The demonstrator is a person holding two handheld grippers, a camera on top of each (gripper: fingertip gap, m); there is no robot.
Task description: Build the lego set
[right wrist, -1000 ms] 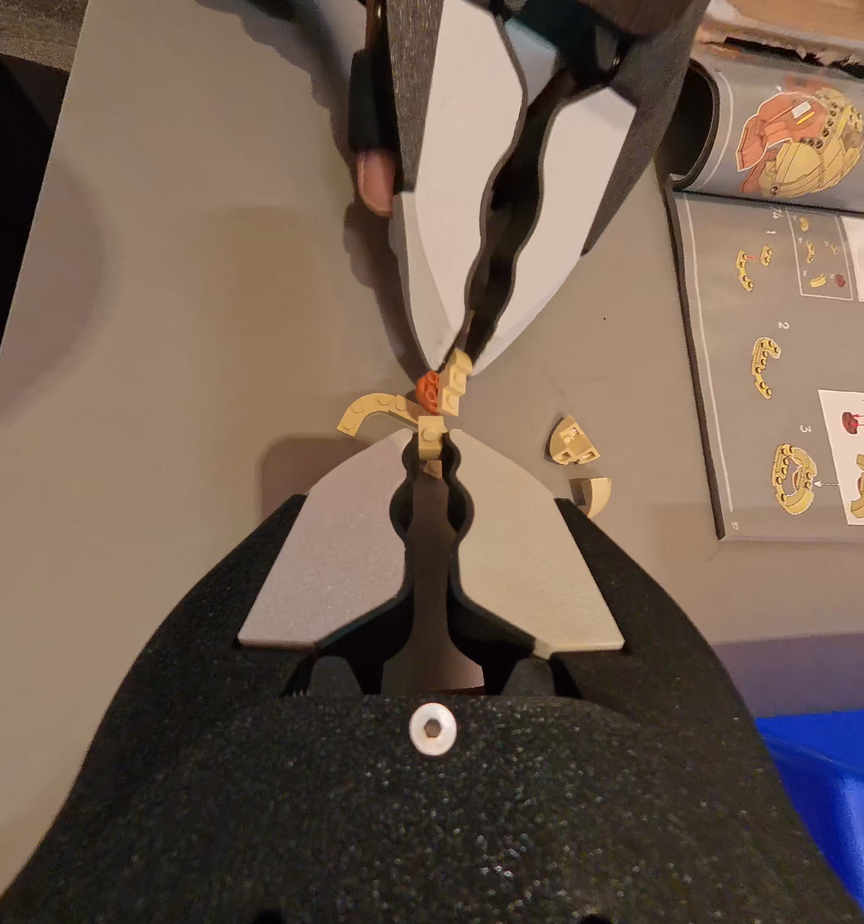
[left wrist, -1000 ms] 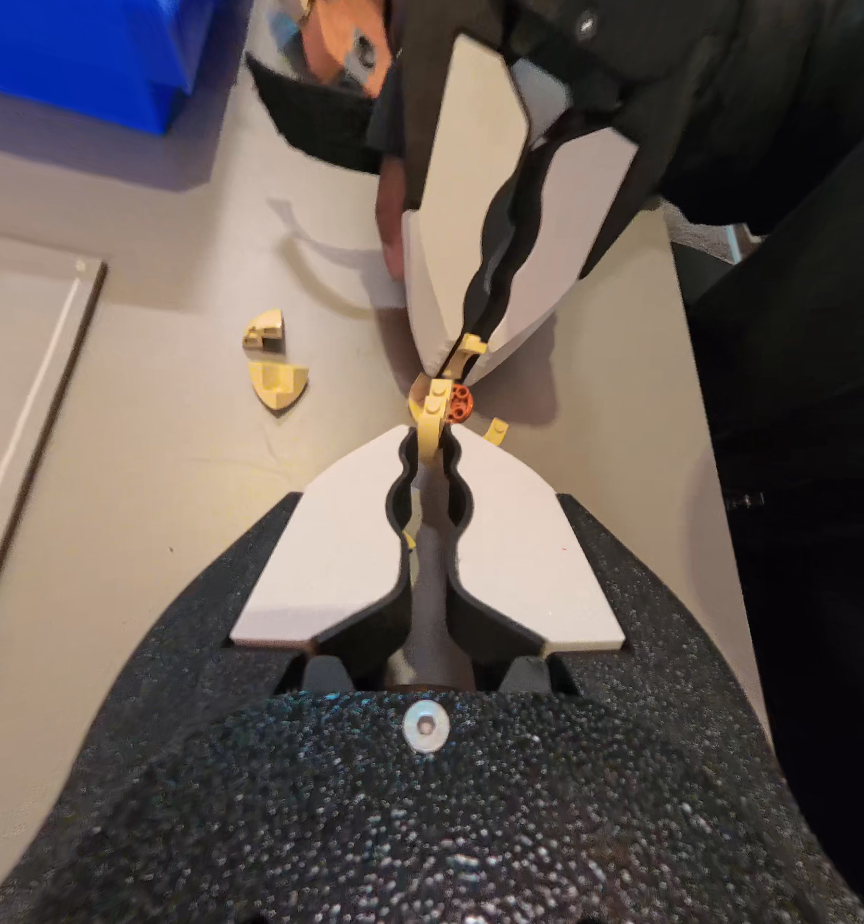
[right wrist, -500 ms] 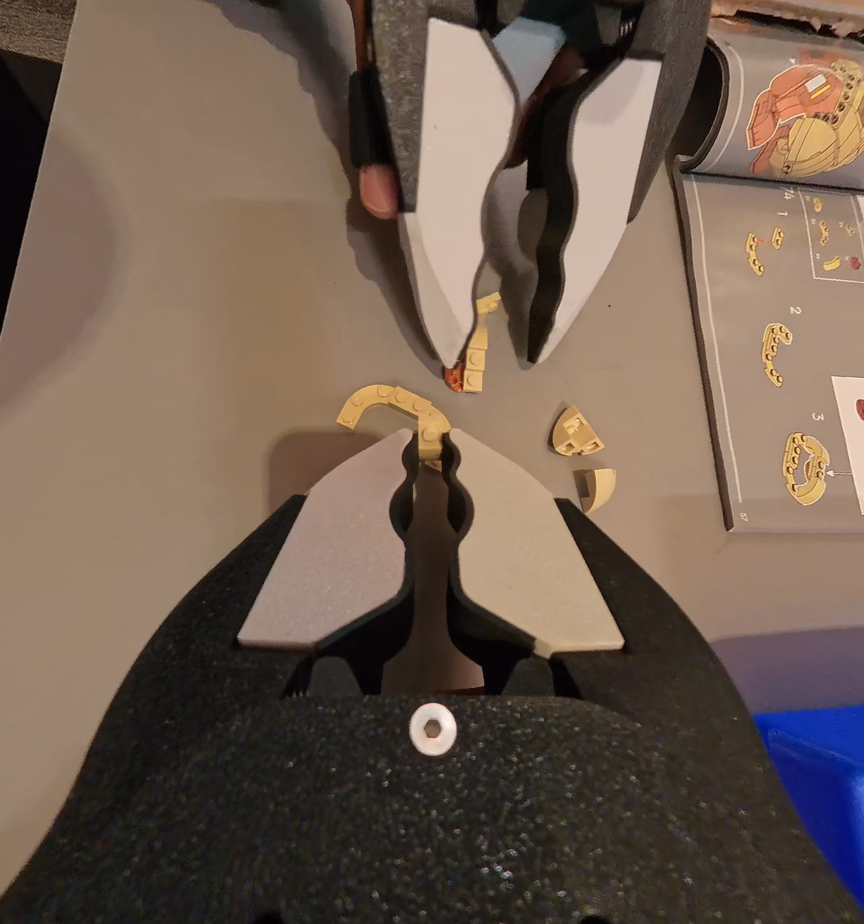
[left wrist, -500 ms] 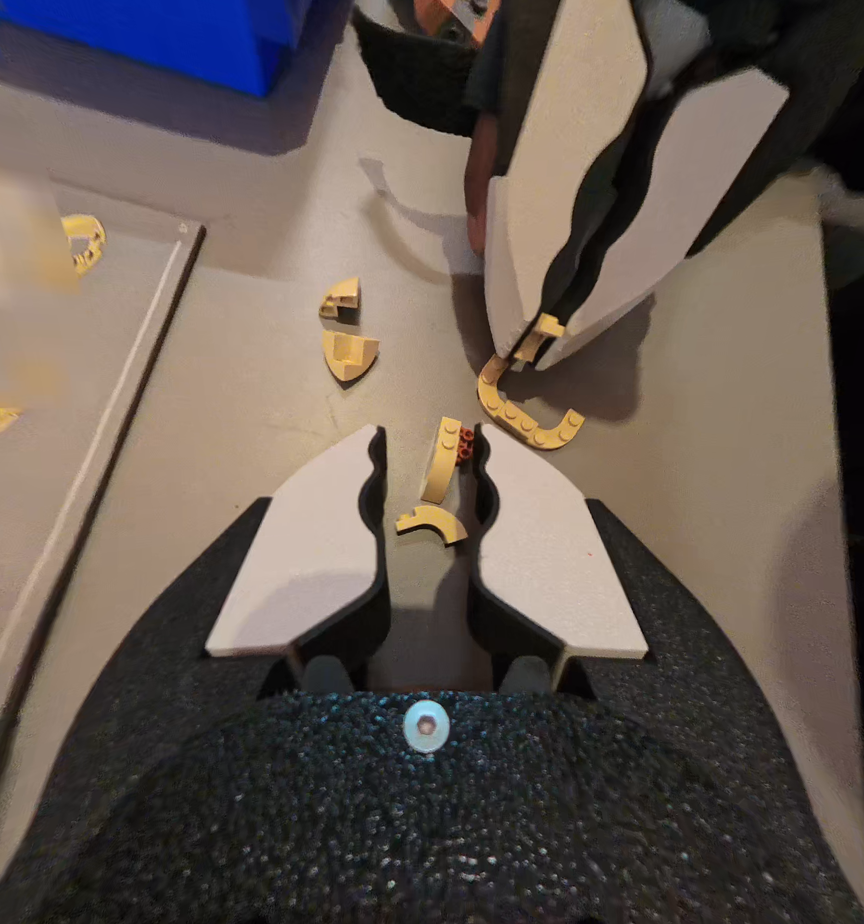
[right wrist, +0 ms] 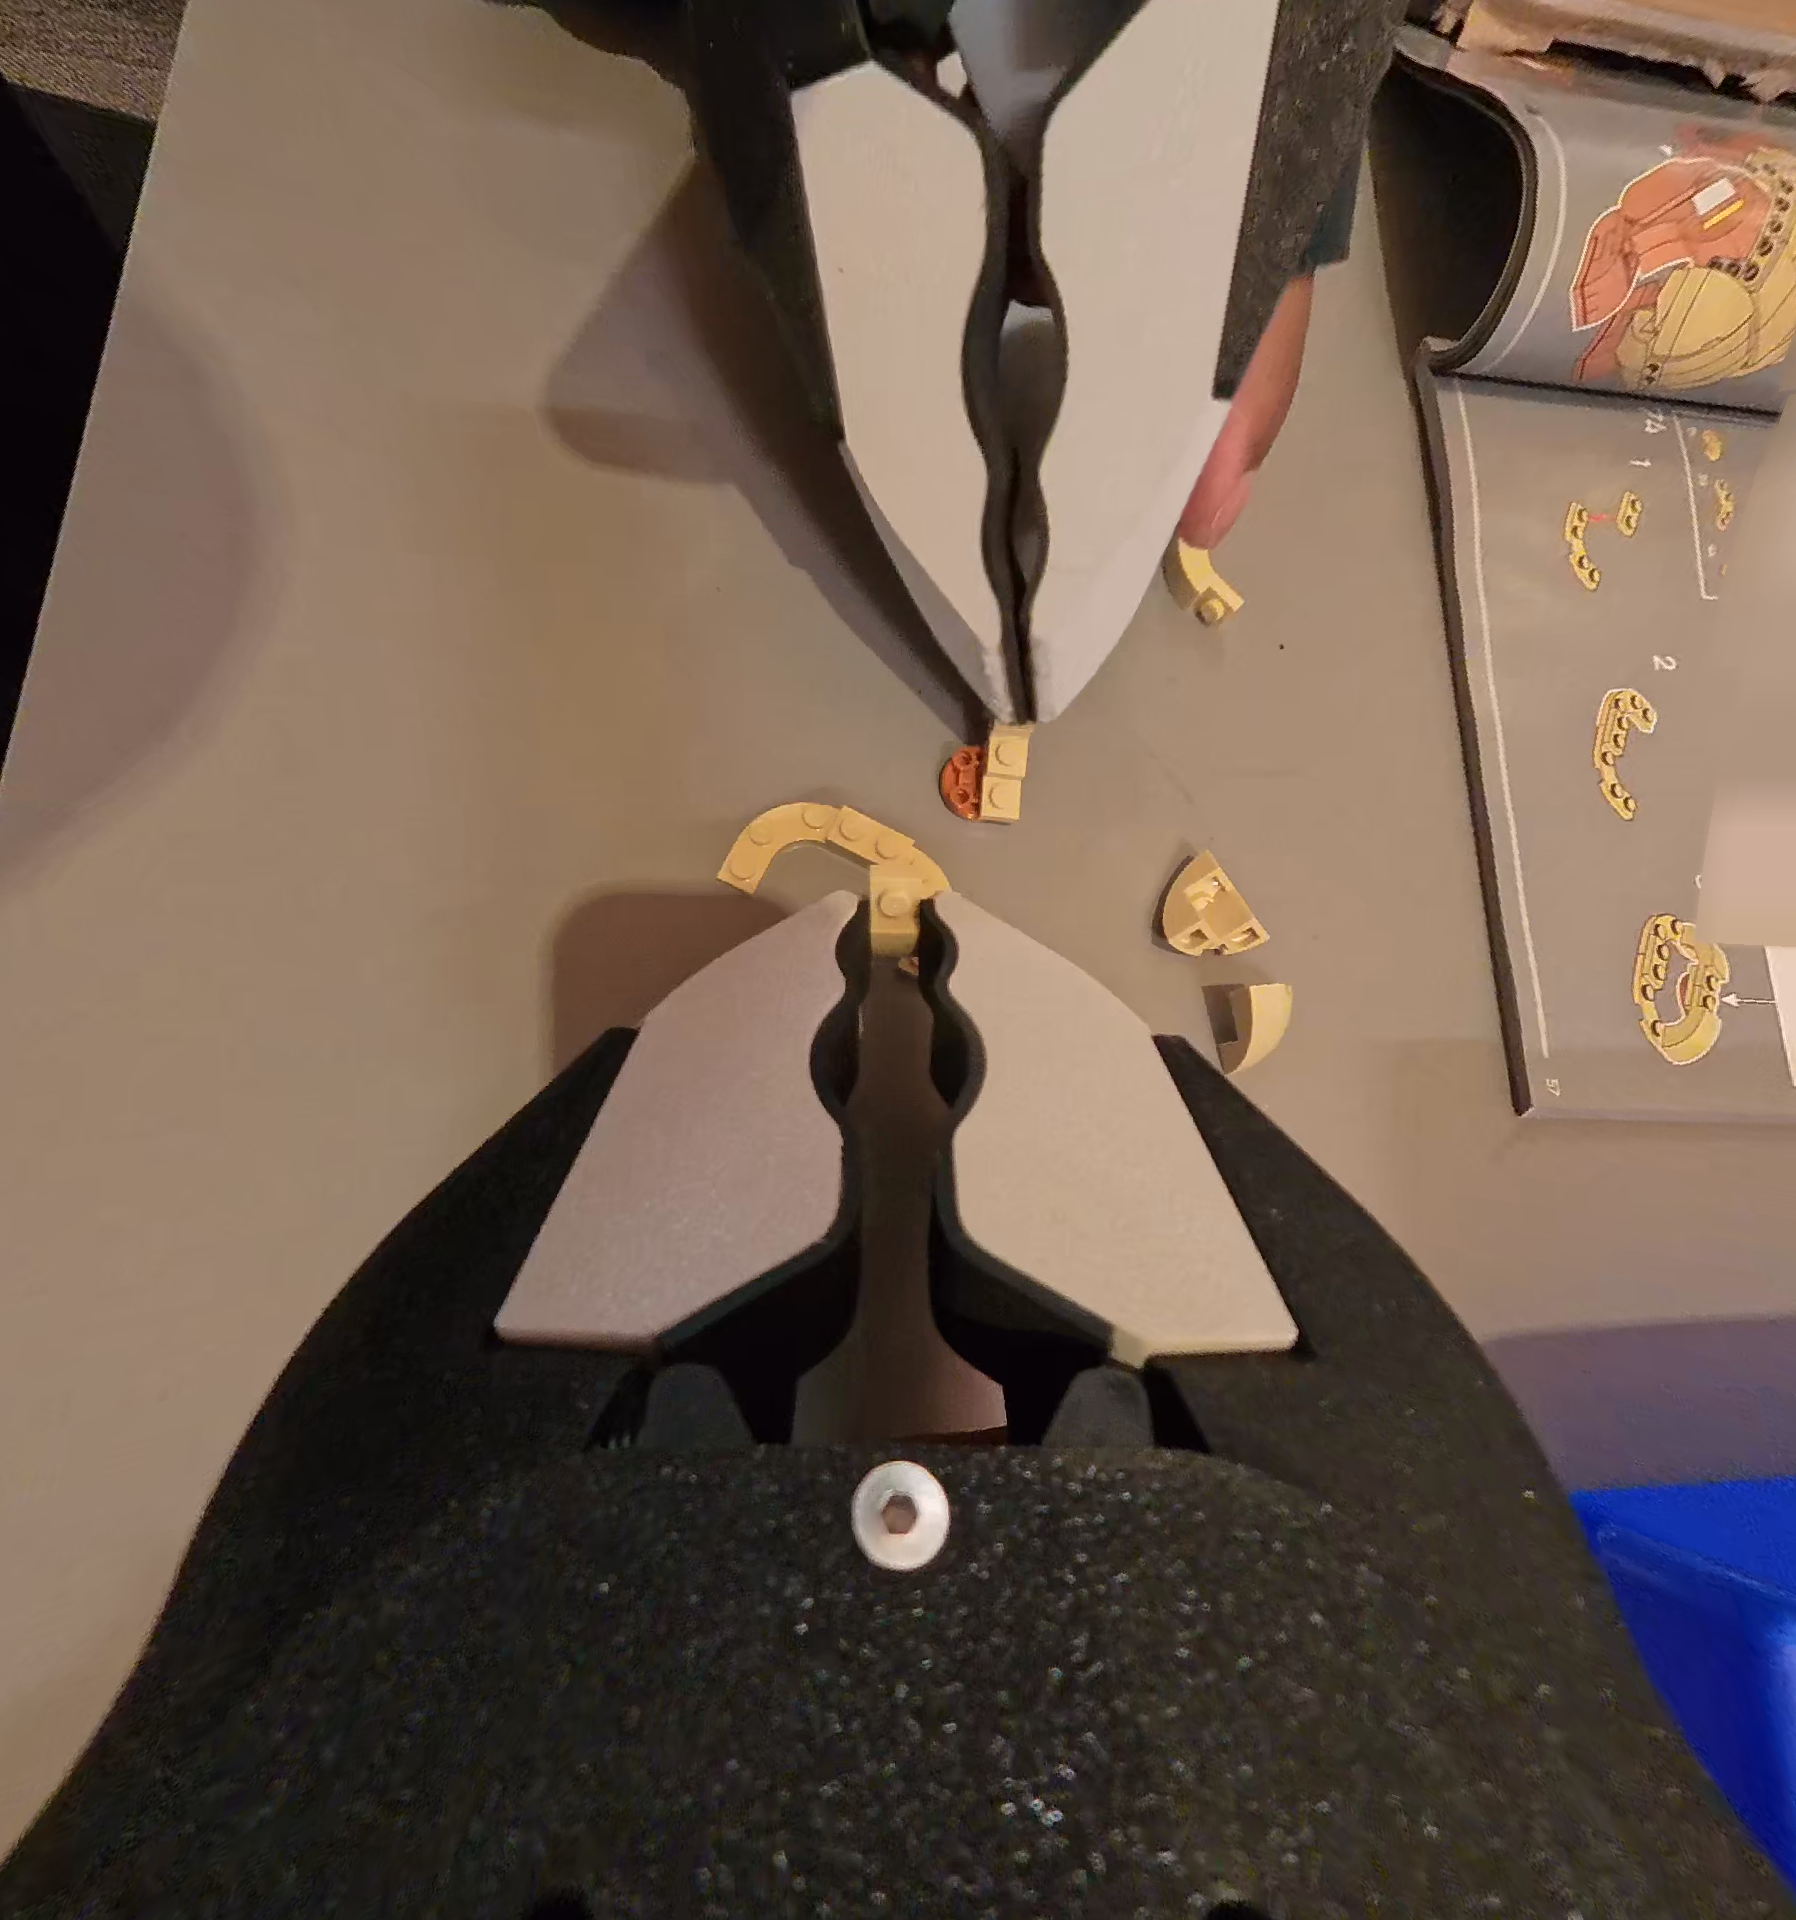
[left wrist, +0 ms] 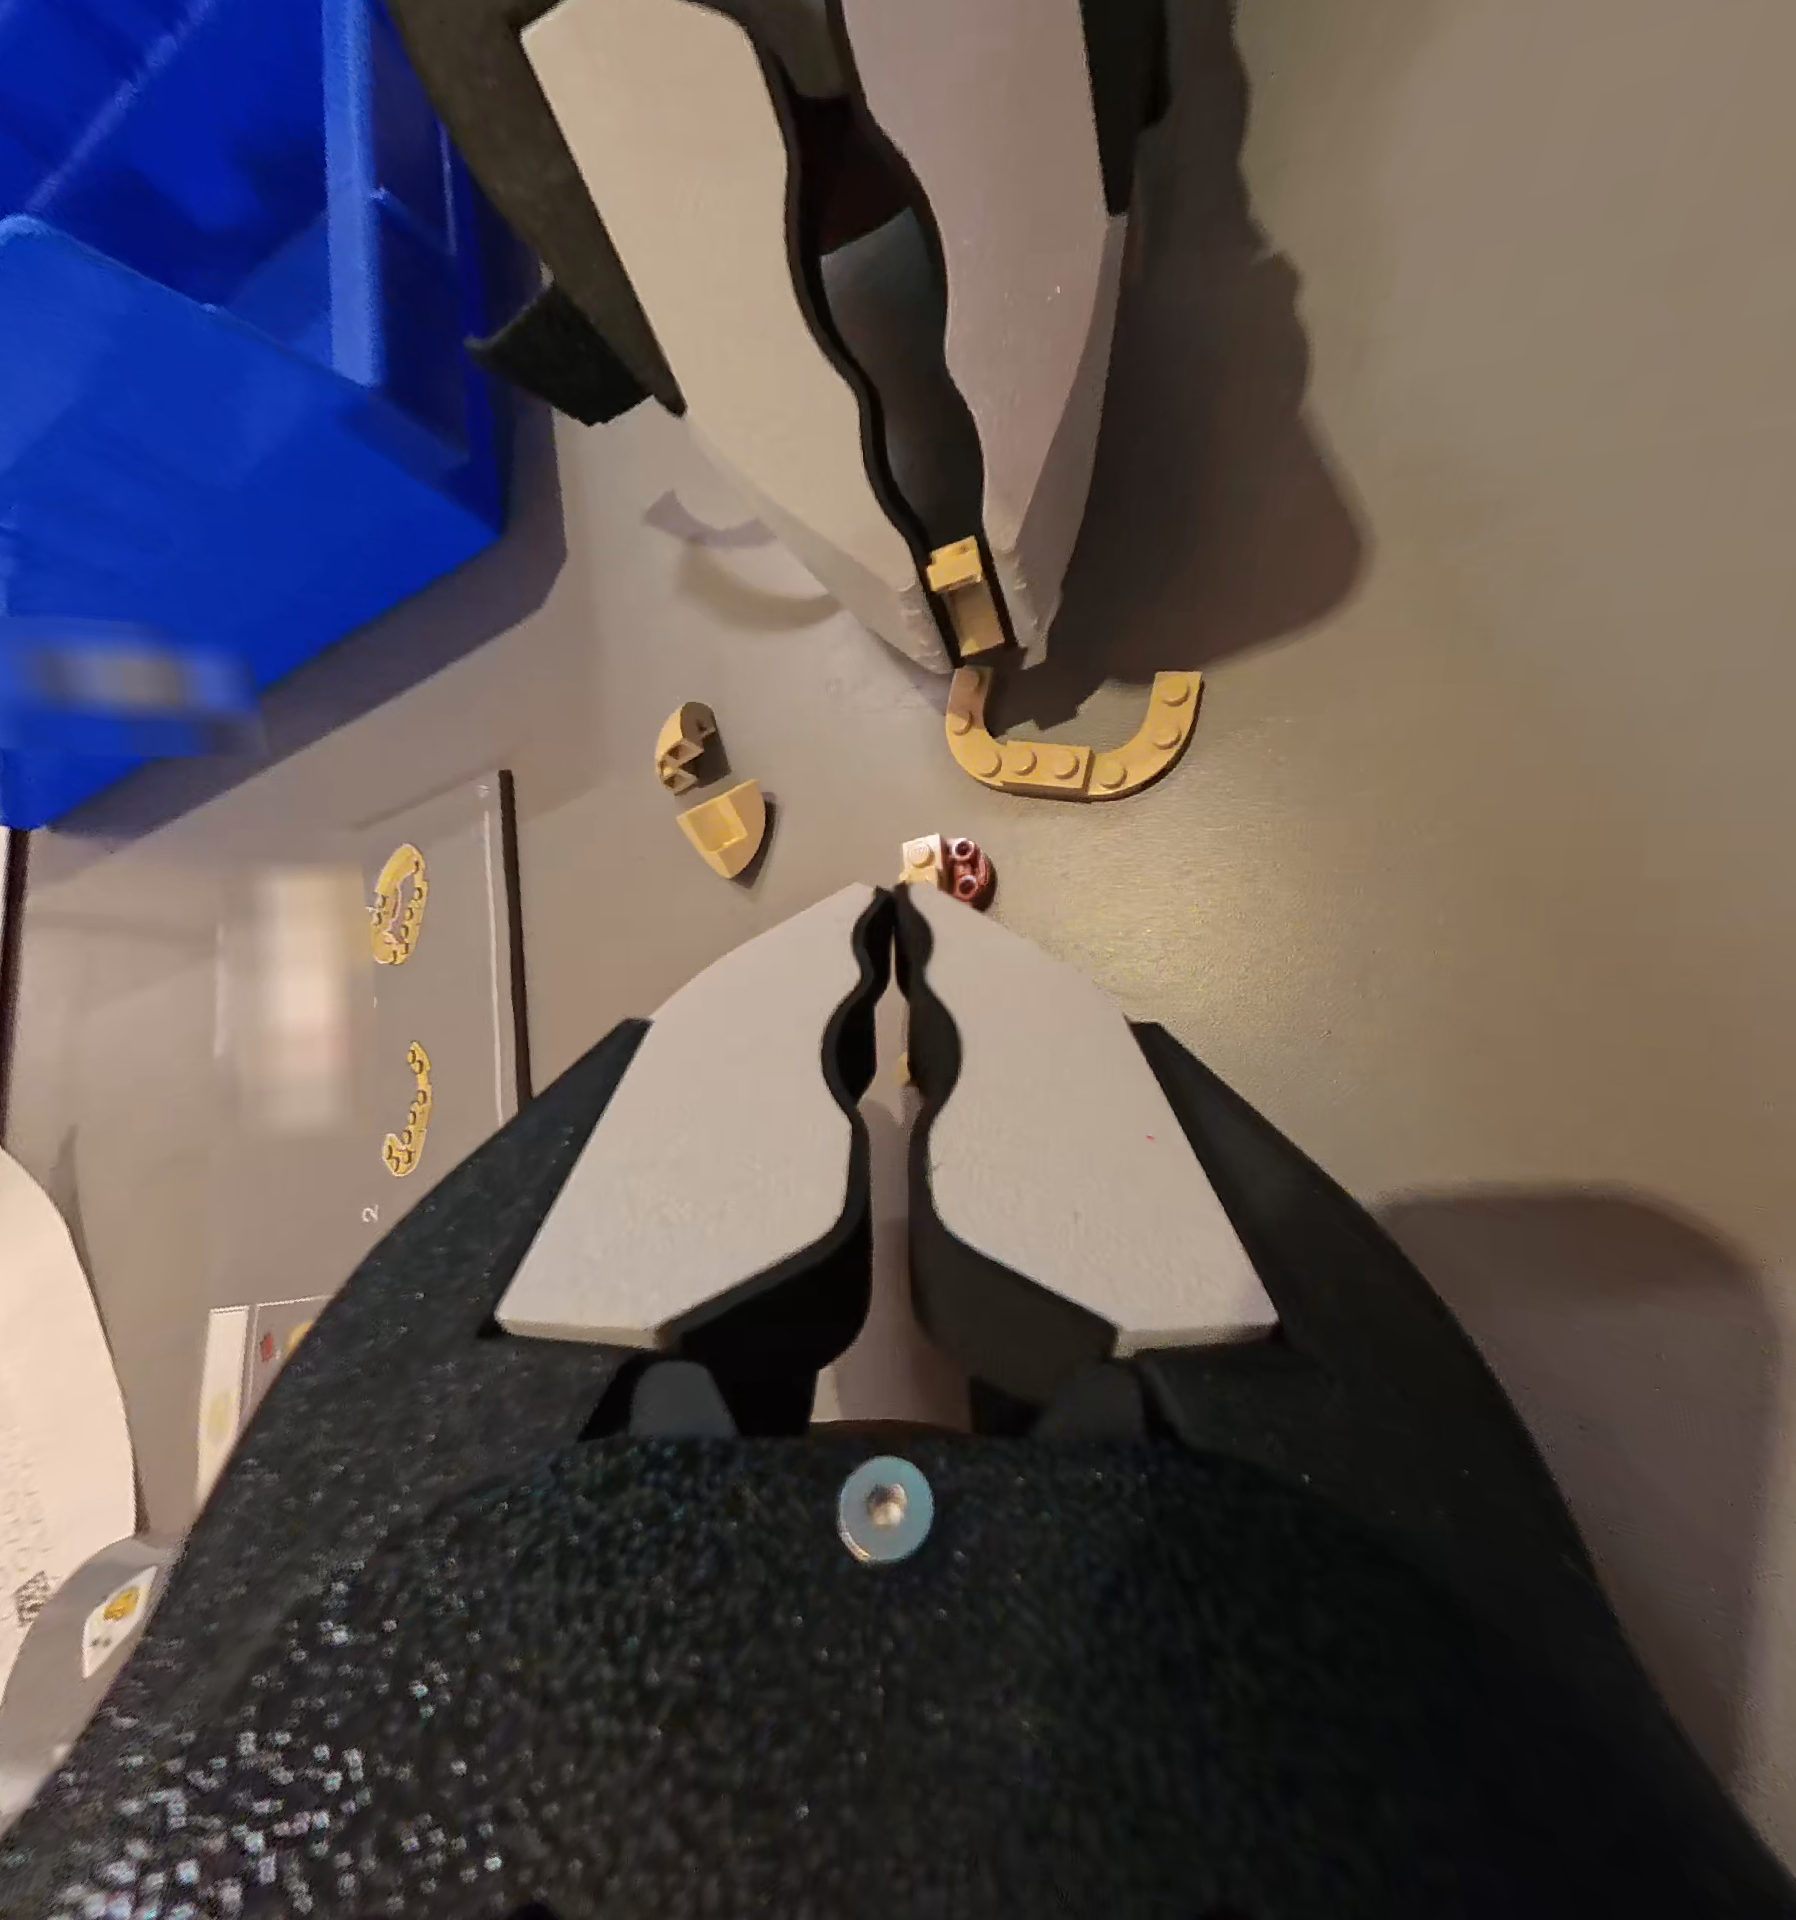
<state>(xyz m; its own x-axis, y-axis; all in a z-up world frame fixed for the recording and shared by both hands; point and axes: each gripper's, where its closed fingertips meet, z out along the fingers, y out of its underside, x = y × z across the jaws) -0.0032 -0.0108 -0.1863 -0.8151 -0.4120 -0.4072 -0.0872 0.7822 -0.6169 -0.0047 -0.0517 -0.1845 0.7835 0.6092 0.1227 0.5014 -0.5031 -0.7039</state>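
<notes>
Two sets of tongs meet tip to tip over a grey bench (right wrist: 354,520). Right tongs (right wrist: 895,920) clamp one end of a tan studded plastic arc (right wrist: 832,836), which lies flat, its open side facing them. Left tongs (left wrist: 892,902) are pressed together, seemingly bare, just beside a small tan-and-brown studded brick piece (left wrist: 946,864).

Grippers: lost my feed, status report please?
Left gripper shut, holding nothing. Right gripper clamped on tan curved brick piece. Small tan-and-brown brick piece lies loose on table between them.
</notes>
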